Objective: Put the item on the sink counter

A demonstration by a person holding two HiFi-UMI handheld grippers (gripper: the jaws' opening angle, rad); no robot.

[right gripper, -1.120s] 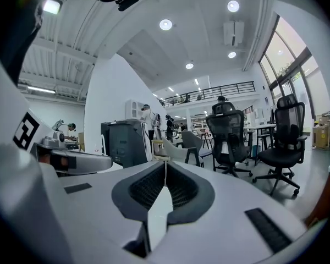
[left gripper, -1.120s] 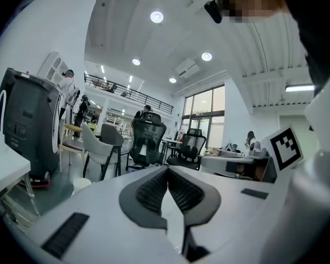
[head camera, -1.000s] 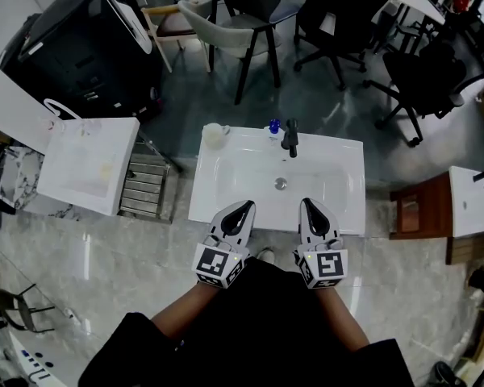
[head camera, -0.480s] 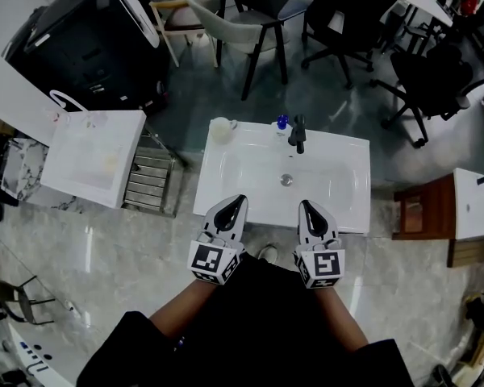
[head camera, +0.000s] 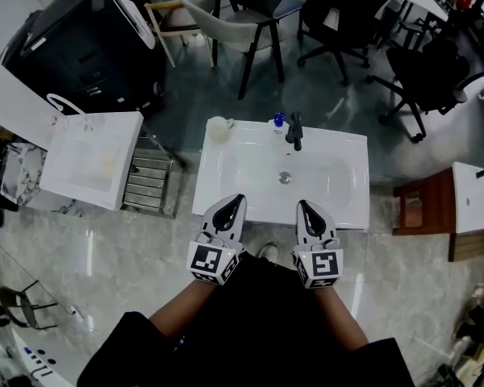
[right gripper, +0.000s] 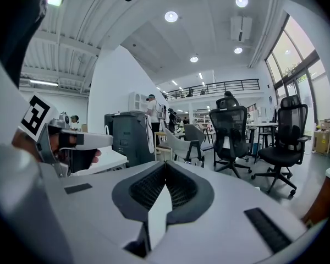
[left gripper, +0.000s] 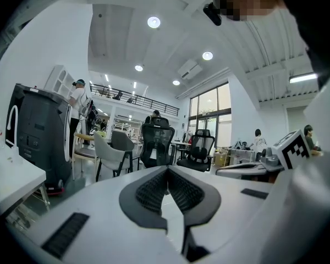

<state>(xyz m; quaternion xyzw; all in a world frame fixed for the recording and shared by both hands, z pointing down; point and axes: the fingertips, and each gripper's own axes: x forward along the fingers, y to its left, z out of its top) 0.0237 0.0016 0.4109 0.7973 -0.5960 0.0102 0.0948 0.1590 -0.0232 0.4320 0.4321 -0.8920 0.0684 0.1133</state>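
Note:
In the head view a white sink counter with a basin and a black tap stands just ahead of me. On its back edge stand a pale cup at the left and a small blue-topped bottle beside the tap. My left gripper and right gripper hover side by side over the counter's near edge, both shut and holding nothing. In the left gripper view the left gripper has its pads together; in the right gripper view the right gripper does too.
A second white counter with a metal rack beside it stands at the left. A black machine is behind it. Chairs and office chairs stand beyond the sink. A wooden stand is at the right.
The left gripper has drawn back slightly from the counter's near edge. The head view has shifted a little. Both grippers stay shut.

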